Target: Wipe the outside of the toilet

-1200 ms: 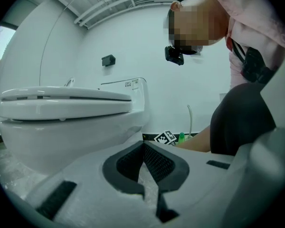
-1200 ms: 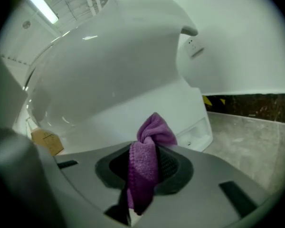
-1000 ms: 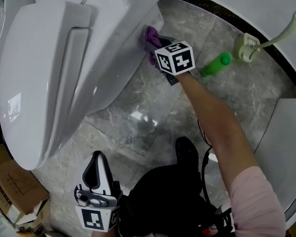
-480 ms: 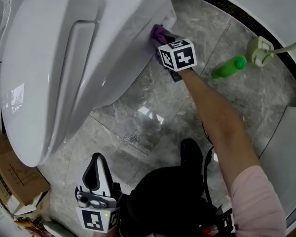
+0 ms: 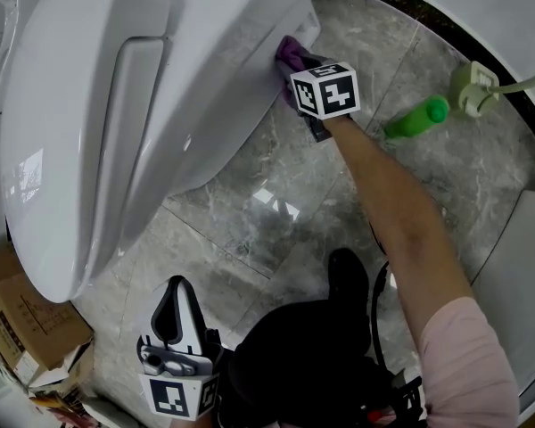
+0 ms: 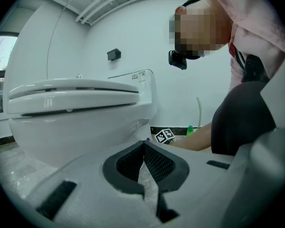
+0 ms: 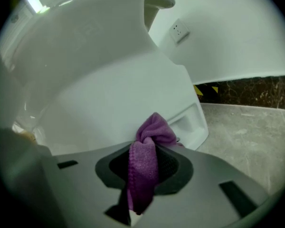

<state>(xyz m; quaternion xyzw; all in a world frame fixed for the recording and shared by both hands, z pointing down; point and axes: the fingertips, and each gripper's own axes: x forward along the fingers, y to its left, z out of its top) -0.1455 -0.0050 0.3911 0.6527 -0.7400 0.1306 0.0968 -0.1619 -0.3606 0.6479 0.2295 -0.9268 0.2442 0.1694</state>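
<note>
Up against the side of the toilet (image 5: 221, 83), our right gripper (image 7: 143, 161) is clamped on a bunched purple cloth (image 7: 152, 132). The wad sticks out ahead of the jaws and presses on the white wall, low and toward the back. We judge the grip is firm so that rubbing won't drag the cloth free. Our left gripper (image 6: 143, 161) hangs low near our knee, closed on nothing. A green bottle (image 5: 415, 119) on the grey floor (image 5: 250, 194) sits near our right forearm, where a wide sweep could knock it.

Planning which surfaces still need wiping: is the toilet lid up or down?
Down. The white plastic toilet lid lies flat, closed over the white ceramic bowl; the left gripper view shows only thin seams between them.
</note>
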